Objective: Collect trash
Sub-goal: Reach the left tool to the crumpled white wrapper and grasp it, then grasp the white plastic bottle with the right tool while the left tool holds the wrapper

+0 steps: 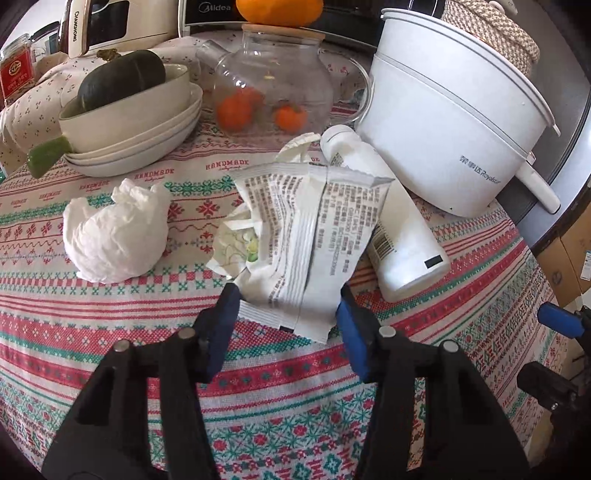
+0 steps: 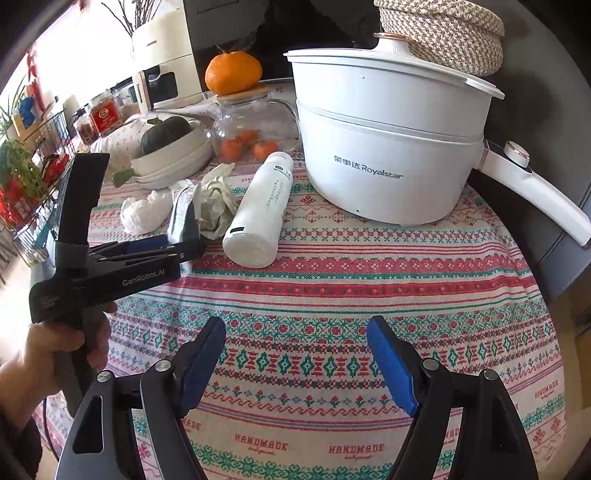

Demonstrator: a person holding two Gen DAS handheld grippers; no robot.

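Sitting on the patterned tablecloth, the white electric pot is taking up the far right side, lid on, handle sticking out right. Stacked bowls with a dark green squash are sitting far left; a glass teapot with an orange on its lid is standing between bowls and pot.

Trash is lying mid-table: a white bottle on its side, its capped end near the pot; a printed white wrapper lying partly over the bottle's left edge; a crumpled wrapper tucked under the printed one; a wadded tissue left of those, apart from them.

Left gripper: jaws apart, straddling the near end of the printed wrapper, fingertips just at its edges, pads not visibly pressing on it. Can't tell contact for sure. A hand is gripping its handle.

Right gripper: jaws standing wide apart, nothing between them, hovering over bare cloth well short of the bottle.
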